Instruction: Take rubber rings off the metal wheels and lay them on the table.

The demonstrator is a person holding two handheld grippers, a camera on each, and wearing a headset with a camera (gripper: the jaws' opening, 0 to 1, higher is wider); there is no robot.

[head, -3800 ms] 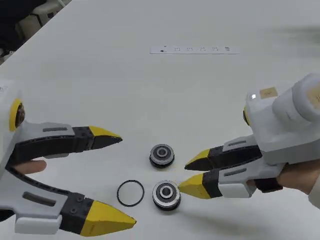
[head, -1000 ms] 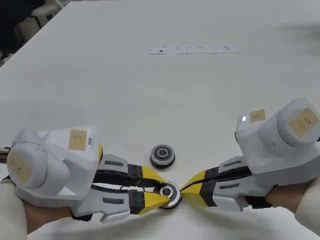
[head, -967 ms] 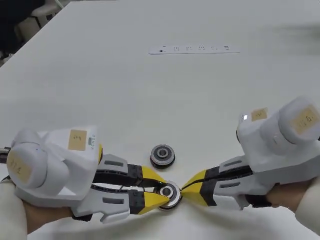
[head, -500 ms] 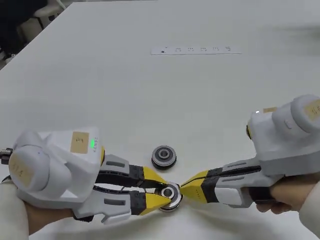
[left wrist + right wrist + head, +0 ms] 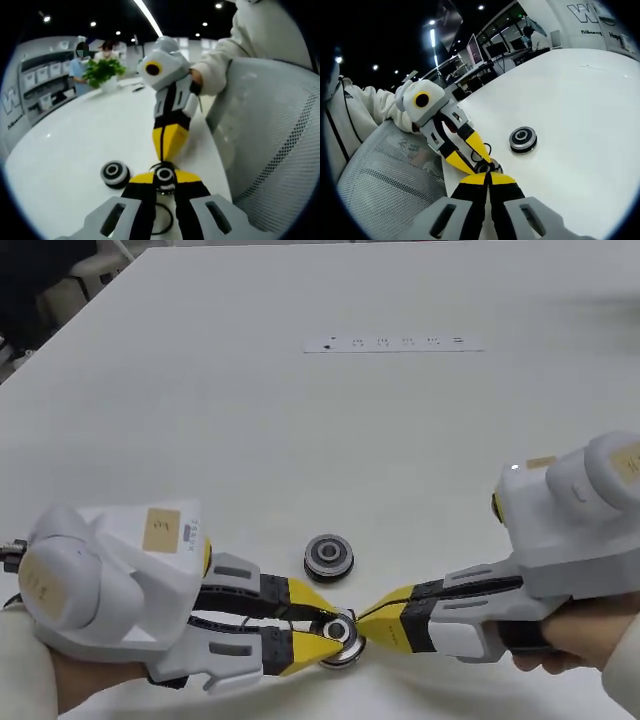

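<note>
My left claw is clamped on the near wheel, one jaw each side. That pins it low at the worktop so it can't spin or slide while the rubber gets pulled; can't tell if it's resting or lifted a touch. My right claw comes in from the opposite side, jaws together to a point, tips right against the wheel's rim. It looks like a pinch on its rubber ring, but whether rubber is actually caught between the tips is too small to tell. The claws are nose to nose because one anchors and the other peels. A loose ring lies flat on the worktop under my left claw, just beside the held wheel, so at least one ring is off. A second wheel sits flat just beyond the claws, apart from both, with a dark band round it, so I judge its ring is on. Step in hand: stripping a ring off the held wheel, task roughly mid-way. Next the right claw needs to draw away from the rim while the left holds firm. The risk is tips slipping off the thin rubber, or the wheel twisting out of the grip. A printed strip lies far back, not involved.
</note>
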